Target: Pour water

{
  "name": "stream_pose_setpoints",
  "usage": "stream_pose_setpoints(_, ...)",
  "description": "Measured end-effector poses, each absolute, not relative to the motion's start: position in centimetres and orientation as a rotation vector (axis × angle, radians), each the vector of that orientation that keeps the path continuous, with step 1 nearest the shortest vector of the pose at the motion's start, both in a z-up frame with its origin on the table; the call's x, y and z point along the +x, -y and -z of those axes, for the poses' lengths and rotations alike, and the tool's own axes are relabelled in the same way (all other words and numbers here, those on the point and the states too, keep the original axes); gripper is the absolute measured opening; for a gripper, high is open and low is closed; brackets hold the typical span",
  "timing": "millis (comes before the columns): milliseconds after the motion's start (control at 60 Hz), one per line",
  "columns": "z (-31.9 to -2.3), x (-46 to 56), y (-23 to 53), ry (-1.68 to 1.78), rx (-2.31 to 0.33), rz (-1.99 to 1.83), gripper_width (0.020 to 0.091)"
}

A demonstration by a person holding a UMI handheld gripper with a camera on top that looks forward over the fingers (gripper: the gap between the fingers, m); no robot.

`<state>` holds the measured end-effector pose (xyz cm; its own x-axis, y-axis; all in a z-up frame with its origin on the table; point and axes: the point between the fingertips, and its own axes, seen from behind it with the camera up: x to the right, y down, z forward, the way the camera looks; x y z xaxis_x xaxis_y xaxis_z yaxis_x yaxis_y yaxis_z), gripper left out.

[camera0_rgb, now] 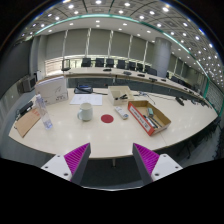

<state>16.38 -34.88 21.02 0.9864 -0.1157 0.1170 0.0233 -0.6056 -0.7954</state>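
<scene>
Pouring not yet begun
The claw [110, 160] is held wide and empty, well short of the worktop [110, 135]; the cup [86, 112] is untouched.

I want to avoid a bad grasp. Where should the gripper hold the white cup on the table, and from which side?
Likely the cup's plain side wall at mid-height, approached level from the near table edge; it stands upright, well beyond the open gripper.

Cream table [100, 140], white cup [86, 112], red disc [108, 118], magenta-padded tongs [110, 160].
</scene>
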Motion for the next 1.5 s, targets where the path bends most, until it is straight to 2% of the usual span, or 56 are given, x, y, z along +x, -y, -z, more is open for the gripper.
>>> stream_pose_setpoints(167,-21.6,13.9,34.9,-0.039,-2.209,0.159,0.0861)
stream_pose_setpoints(383,-20.4,5.2,32.0,0.043,-2.186,0.069,0.0861)
stream_pose_setpoints(767,-14.5,-15.8,23.0,0.159,-2.129,-0.110,0.0861)
stream_pose_setpoints(1050,-9.9,-21.6,10.8,0.135,-2.001,-0.065,0.0859)
stream_pose_setpoints(1100,-9.1,-21.8,8.8,0.128,-1.992,-0.049,0.0838)
stream_pose_setpoints(1150,-8.8,-22.1,7.6,0.098,-1.980,-0.044,0.0787)
stream_pose_setpoints(1233,-7.9,-22.4,5.9,0.061,-1.973,-0.046,0.0640)
stream_pose_setpoints(1283,-7.7,-22.4,5.1,0.051,-1.958,-0.041,0.0514)
stream_pose_setpoints(1350,-7.8,-22.4,4.9,0.053,-1.945,-0.033,0.0493)
stream_pose_setpoints(1500,-8.2,-22.7,4.9,0.028,-1.955,-0.071,0.0373)
